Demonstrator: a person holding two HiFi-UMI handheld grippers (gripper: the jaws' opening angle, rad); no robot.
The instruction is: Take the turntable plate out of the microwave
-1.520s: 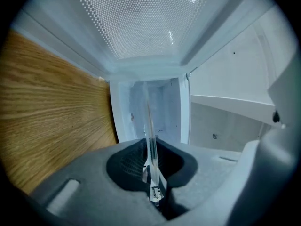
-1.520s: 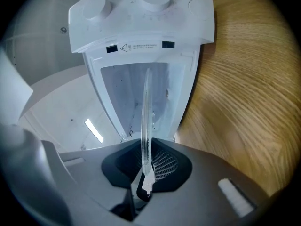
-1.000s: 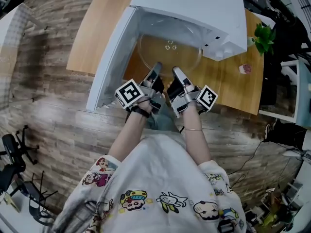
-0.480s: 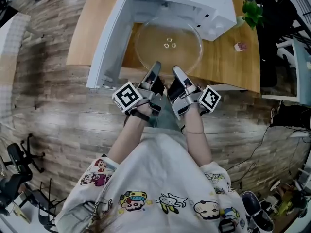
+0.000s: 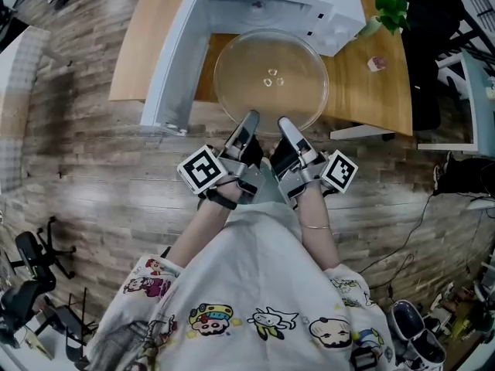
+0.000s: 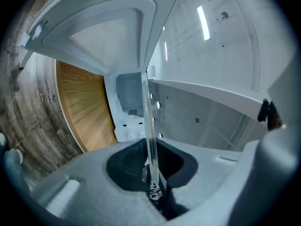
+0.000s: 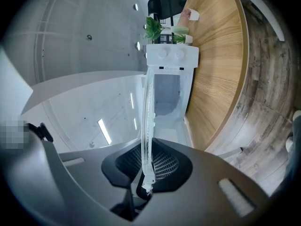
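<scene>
The round clear glass turntable plate (image 5: 271,79) hangs level in front of the white microwave (image 5: 309,2), over the wooden table's front edge. My left gripper (image 5: 249,124) and right gripper (image 5: 285,127) are side by side, each shut on the plate's near rim. In the left gripper view the plate (image 6: 148,121) shows edge-on as a thin glass line running into the pinched jaws of the left gripper (image 6: 153,185). The right gripper view shows the same glass edge (image 7: 146,117) clamped in the right gripper (image 7: 145,185). The microwave door (image 5: 166,60) stands open at the left.
The wooden table (image 5: 151,37) carries the microwave, a green plant (image 5: 390,8) and a small pink object (image 5: 377,64) at the right. An office chair (image 5: 31,261) stands on the wood floor at lower left. Dark furniture and cables fill the right side.
Both grippers have drawn back toward the person with the plate. The plate has slid out of the microwave cavity and now sits in front of it.
</scene>
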